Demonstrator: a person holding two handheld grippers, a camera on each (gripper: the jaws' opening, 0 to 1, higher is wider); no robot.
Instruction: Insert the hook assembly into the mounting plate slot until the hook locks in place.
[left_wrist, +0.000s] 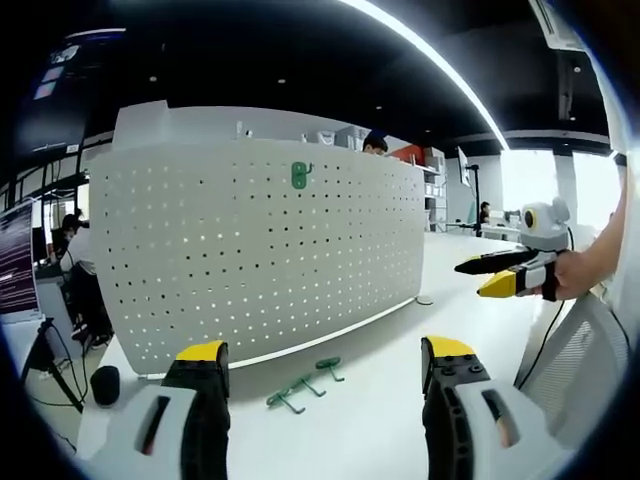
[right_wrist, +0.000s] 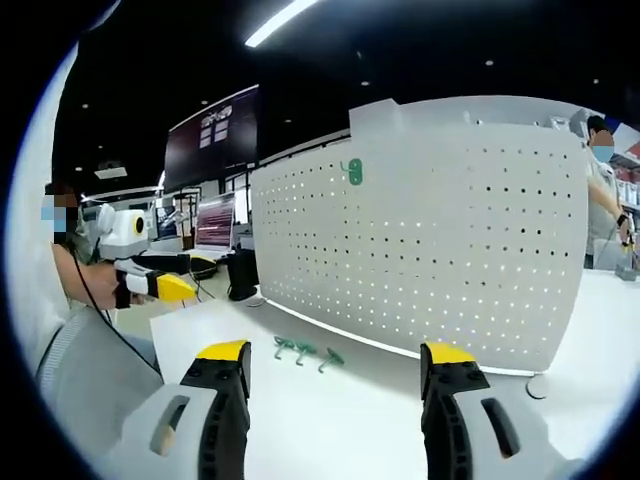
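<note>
looking along the left gripper view: left gripper has its jaws apart with nothing between them, over the white table. green hooks lie loose on the table just in front of the pegboard, and one green hook is already hung near its top. they look light, stiff and thin, likely plastic and a bit slick; i'd pinch one by the straight shank, leaving the pegs free. right gripper hovers at the side, jaws near together, apparently holding nothing. right gripper view: right gripper shows jaws apart, bare; same hooks appear farther off, and the left gripper sits to the left, with monitors behind that the other view lacks.
</note>
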